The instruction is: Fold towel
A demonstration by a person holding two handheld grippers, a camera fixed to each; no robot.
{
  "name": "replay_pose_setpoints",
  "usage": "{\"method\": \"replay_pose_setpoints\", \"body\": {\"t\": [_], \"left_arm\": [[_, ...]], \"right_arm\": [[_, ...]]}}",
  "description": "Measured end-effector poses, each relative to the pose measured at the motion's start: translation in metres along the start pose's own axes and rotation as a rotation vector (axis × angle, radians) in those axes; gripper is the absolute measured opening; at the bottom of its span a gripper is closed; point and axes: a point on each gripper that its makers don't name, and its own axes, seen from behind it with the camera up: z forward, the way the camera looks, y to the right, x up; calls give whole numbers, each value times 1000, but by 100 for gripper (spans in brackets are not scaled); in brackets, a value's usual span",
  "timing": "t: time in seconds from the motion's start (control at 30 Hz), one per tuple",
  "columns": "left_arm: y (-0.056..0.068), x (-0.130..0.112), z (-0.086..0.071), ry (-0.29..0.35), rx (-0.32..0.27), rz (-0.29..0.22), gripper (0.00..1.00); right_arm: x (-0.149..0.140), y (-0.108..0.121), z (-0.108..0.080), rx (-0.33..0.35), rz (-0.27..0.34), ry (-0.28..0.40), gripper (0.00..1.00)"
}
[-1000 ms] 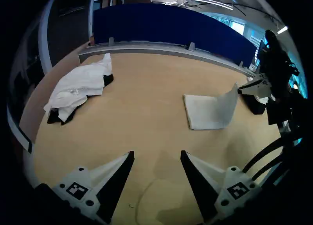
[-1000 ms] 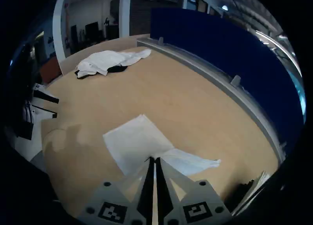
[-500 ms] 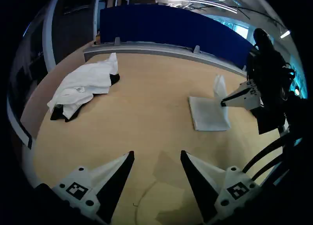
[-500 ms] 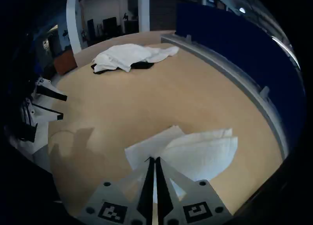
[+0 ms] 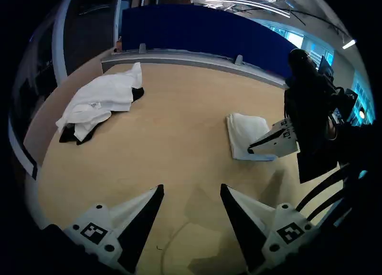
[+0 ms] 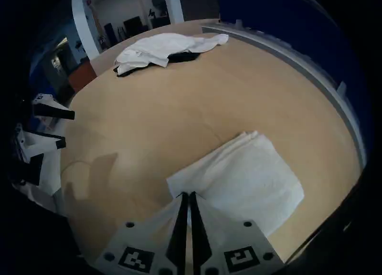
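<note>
Towel (image 6: 243, 179): 1, white, folded, lies flat on table (image 6: 157, 112).
R gripper (image 6: 189, 203): fingers clenched on towel's near edge.
L gripper (image 5: 191, 194): released, fingers apart, over bare tabletop.
Cloth pile (image 5: 98, 100): 1, white over dark, well apart from towel.

The left black-and-white two-finger gripper (image 5: 191, 198) hovered low, level, its fingers spread wide apart. The right black-and-white gripper (image 6: 189, 196), carried on a dark-sleeved arm (image 5: 310, 112), angled downward, fingers pinched on the white folded towel (image 6: 248, 174).
</note>
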Motion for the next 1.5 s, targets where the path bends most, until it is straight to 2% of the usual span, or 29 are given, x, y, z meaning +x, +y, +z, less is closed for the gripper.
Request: {"method": "replay_pose_setpoints", "body": {"t": [0.1, 0.27, 0.33, 0.4, 0.53, 0.67, 0.8, 1.0, 1.2, 1.5], "left_arm": [[-1, -1, 0, 0, 2, 2, 87], [-3, -1, -1, -1, 10, 4, 88], [-3, -1, -2, -1, 12, 3, 87], [-3, -1, -2, -1, 13, 0, 88], [-3, 0, -2, 0, 12, -3, 87], [-2, 1, -4, 2, 10, -1, 87], [-1, 2, -5, 3, 10, 0, 88], [1, 3, -5, 5, 5, 6, 87], [2, 5, -6, 8, 5, 15, 87], [2, 5, -8, 11, 7, 10, 87]], "right_arm": [[1, 1, -4, -2, -2, 8, 14], [7, 0, -12, 3, -1, 45, 45], [8, -1, -15, 9, 7, 57, 47], [9, 0, -18, 15, 19, 66, 55], [6, 9, -24, -19, 39, 82, 86], [1, 21, -33, -82, 60, 101, 98], [-9, 32, -42, -136, 94, 112, 100], [-23, 37, -52, -161, 141, 115, 100], [-31, 41, -57, -186, 156, 115, 100], [-64, 41, -53, -227, 163, 63, 100]]}}
